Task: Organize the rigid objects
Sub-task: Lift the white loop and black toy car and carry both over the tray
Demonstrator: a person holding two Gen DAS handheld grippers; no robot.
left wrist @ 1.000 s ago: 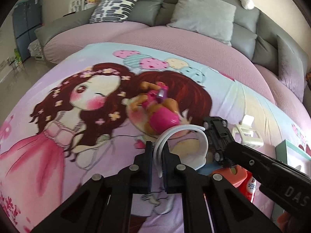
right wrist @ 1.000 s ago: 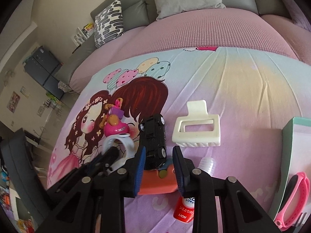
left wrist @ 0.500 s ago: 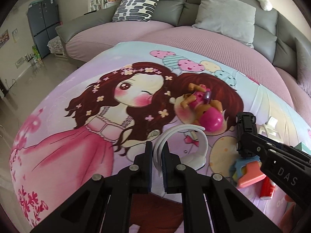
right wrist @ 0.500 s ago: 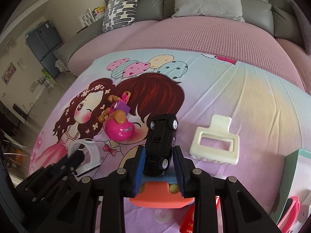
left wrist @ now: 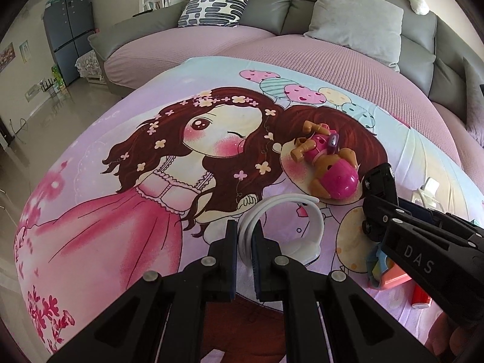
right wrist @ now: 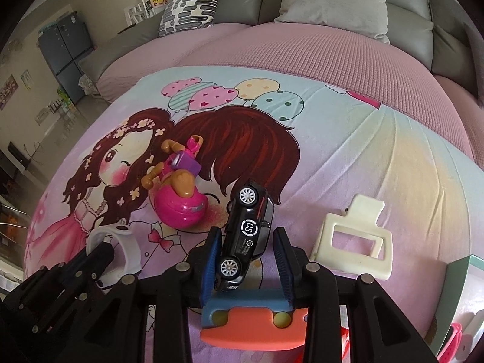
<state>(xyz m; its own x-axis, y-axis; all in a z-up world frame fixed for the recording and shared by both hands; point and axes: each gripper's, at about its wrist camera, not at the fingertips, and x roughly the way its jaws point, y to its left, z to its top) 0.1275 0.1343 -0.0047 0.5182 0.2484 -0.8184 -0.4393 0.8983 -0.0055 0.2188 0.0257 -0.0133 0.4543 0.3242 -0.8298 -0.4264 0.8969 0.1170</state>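
The right hand-held gripper (right wrist: 248, 267) is letting go of the black toy car (right wrist: 246, 236) — jaws opening, the car tipped between them over the orange-and-blue toy (right wrist: 251, 323) on the printed sheet (right wrist: 348, 163). The left hand-held gripper (left wrist: 245, 242) clamps the white band (left wrist: 284, 227). Next, I judge, comes placing that band — likely beside the other toys.

Soft daylight is filling both views evenly, glaring off the glossy floor (left wrist: 45, 112) at left. Fisheye distortion is bending the edges, and dark vignetting is eating the corners.
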